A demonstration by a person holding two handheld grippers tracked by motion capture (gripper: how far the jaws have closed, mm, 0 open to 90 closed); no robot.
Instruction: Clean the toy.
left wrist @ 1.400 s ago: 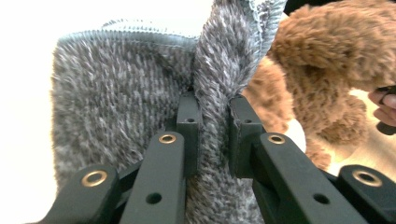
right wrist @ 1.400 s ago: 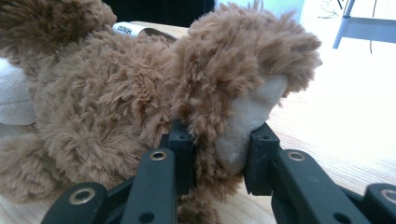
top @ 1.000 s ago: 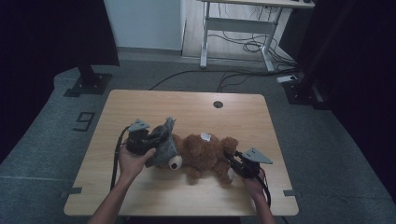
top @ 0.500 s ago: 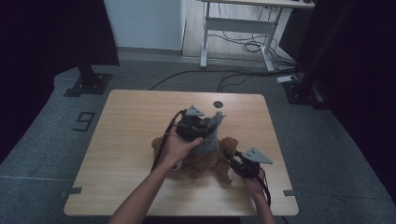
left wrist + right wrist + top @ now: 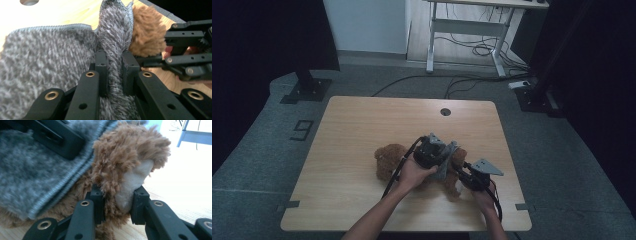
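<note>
**Both claws clamped: grey knit in the left, bear's paw in the right**

High view: a brown teddy bear [image 5: 393,159] lies on the wooden surface [image 5: 362,125], toward its near right part, head pointing to the left edge. The left claw [image 5: 443,159] sits over the bear's middle, holding a grey knitted garment [image 5: 447,162]. The right claw [image 5: 462,172] lies just beside it, nearer the right edge, at the bear's leg end.

Left gripper view: the left claw [image 5: 115,68] is narrow, its jaws having just closed a little further, pinching a fold of the grey garment [image 5: 45,62]. Brown fur [image 5: 146,32] shows behind the fold, with the right claw [image 5: 150,61] close at the right.

Right gripper view: the right claw [image 5: 117,203] is narrow, clamped on the bear's paw [image 5: 130,165], its pale sole against one jaw. The grey garment [image 5: 32,177] drapes the bear at the left.
</note>
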